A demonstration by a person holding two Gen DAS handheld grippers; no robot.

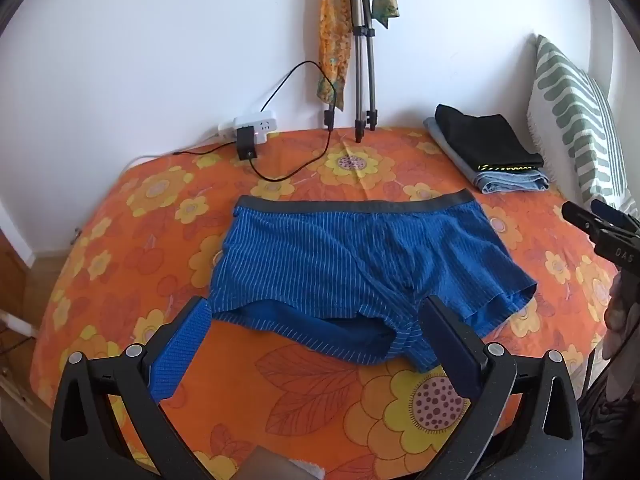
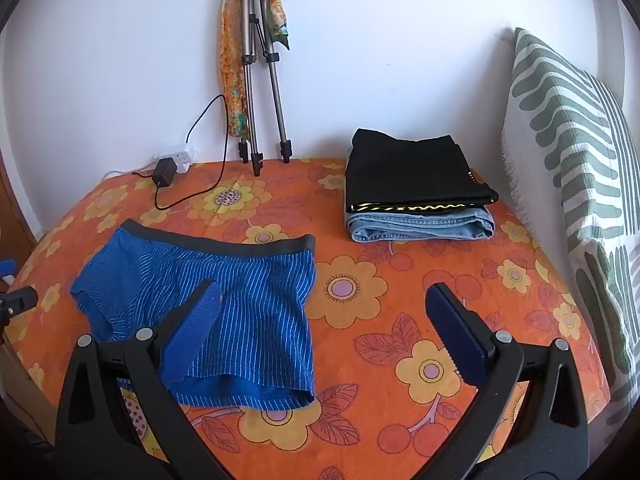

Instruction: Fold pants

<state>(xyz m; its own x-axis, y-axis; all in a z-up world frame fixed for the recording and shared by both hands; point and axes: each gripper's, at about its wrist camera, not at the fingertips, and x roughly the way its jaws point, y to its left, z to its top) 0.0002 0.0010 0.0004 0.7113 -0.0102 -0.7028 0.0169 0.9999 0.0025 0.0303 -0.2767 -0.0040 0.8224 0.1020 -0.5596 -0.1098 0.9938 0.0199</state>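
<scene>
Lying flat on the orange flowery bed cover point(image 1: 120, 216) are the blue striped shorts point(image 1: 352, 264) — gray band toward the wall. The left gripper point(image 1: 316, 320) is wide open, holding nothing, just at the leg hems. The right gripper point(image 2: 324, 312) is wide open too — empty, beside the shorts' right edge.

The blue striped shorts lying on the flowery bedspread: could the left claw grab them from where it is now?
Probably yes. The left claw is open and right at the near leg hems of the blue striped shorts, which lie flat on the orange flowered bedspread with nothing on top of them or between them and the claw.
</scene>
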